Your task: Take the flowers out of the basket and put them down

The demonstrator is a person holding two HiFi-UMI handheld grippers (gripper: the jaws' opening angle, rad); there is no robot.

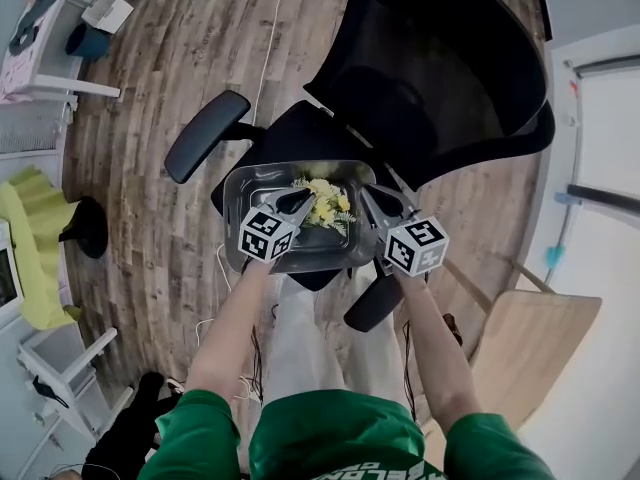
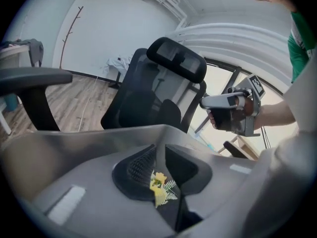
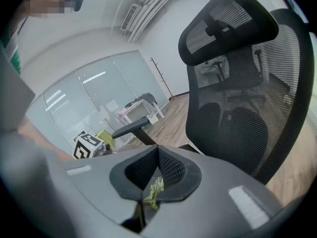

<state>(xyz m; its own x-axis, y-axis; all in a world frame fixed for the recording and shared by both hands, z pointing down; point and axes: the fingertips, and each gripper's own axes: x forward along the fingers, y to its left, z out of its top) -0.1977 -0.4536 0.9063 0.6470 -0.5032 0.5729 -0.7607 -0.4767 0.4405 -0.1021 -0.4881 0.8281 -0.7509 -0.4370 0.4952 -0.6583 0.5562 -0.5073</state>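
Arms reaching down, left gripper [image 1: 304, 201] and right gripper [image 1: 368, 195] pinching flowers [image 1: 327, 204] over basket [image 1: 236, 196]

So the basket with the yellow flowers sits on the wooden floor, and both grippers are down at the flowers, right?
Not the floor: the basket rests on the seat of the black office chair, as the head view shows. The left gripper and right gripper are indeed down at the yellow flowers.
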